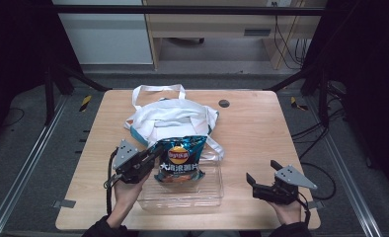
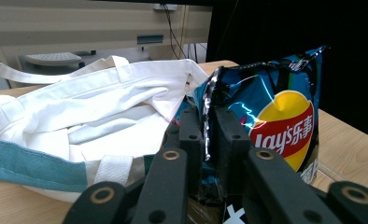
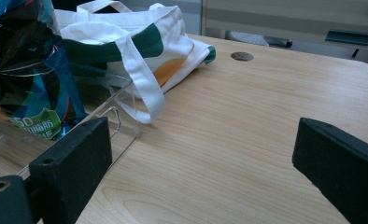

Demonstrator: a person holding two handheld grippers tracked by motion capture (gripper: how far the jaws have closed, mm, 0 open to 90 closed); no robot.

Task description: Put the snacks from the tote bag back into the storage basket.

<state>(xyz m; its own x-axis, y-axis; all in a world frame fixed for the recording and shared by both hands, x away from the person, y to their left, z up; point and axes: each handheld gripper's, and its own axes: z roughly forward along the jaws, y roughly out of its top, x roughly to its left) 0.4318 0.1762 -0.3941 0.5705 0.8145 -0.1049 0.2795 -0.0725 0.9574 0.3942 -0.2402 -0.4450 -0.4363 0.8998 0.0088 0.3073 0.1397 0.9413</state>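
1. Landmark is the clear plastic tray (image 1: 182,195), at the near middle of the wooden table (image 1: 252,133).
2. Chip bag (image 1: 179,160) (dark blue, Lay's logo) stands over the tray's far-left part, top edge up. In the high view its lower end overlaps the tray; I can't tell whether it touches the tray floor.
3. Left gripper (image 1: 155,152) sits just left of the tray, jaws pointing right and away from the person. Jaws are clamped on the chip bag's upper left edge; the left gripper view shows the crinkled foil edge pinched between the two black jaws, logo just right of them.
4. Left hand (image 1: 126,190) holds that gripper from below, at the tray's near-left corner.
5. White tote bag (image 1: 170,118) (green trim, orange print on the side) lies slumped directly beyond the tray, mouth open. One strap (image 3: 140,81) hangs over the tray's far edge; the strap end lies on the table beside the tray's right wall.
6. Right gripper (image 1: 262,174) is well right of the tray, above bare table. Jaws wide apart, nothing between them.
7. Right hand (image 1: 287,210) grips it from the near side.
8. Small dark round cap (image 1: 224,103) is set in the table beyond the tray and right of the tote.
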